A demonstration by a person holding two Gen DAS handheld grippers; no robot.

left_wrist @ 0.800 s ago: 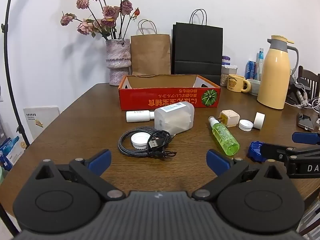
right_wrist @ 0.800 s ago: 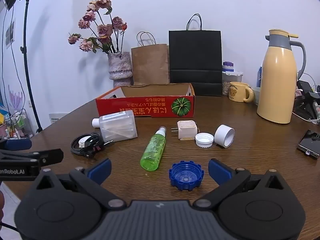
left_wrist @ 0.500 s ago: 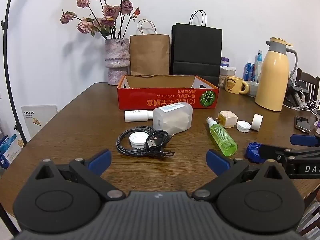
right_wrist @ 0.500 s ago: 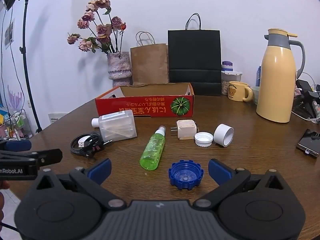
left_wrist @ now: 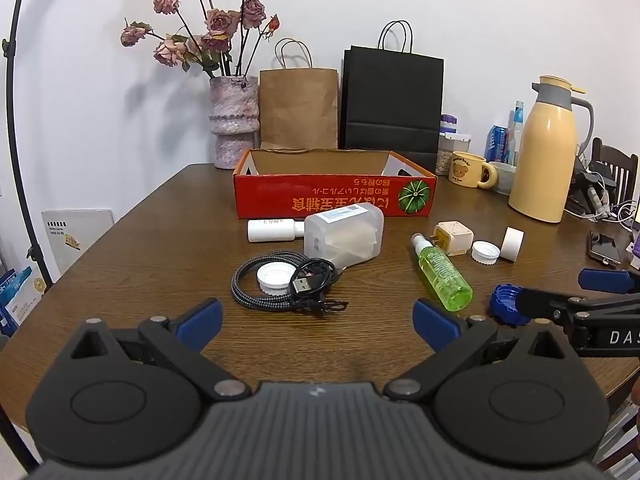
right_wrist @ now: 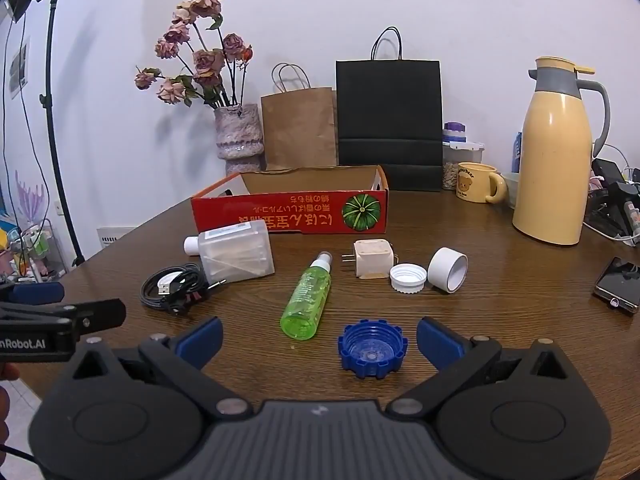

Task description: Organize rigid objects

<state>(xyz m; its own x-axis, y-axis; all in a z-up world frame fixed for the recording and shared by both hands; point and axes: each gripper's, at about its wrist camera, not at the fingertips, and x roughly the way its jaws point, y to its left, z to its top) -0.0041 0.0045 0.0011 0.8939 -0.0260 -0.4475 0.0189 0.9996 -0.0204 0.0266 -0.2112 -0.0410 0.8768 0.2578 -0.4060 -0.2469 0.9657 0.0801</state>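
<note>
Right gripper (right_wrist: pixel 318 334) spread wide, empty; blue cap (right_wrist: pixel 372 354) lower centre, just ahead between fingers, nearest. Left gripper (left_wrist: pixel 316 320) spread, empty; green bottle (left_wrist: pixel 442 276) right, axis diagonal.

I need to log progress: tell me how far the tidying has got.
Done: nothing visible; the red box shows no items inside. In hand: nothing; the left gripper and right gripper are both open and empty. Left: the green bottle, blue cap, charger, white cap, clear bottle and cable all lie on the table.
</note>
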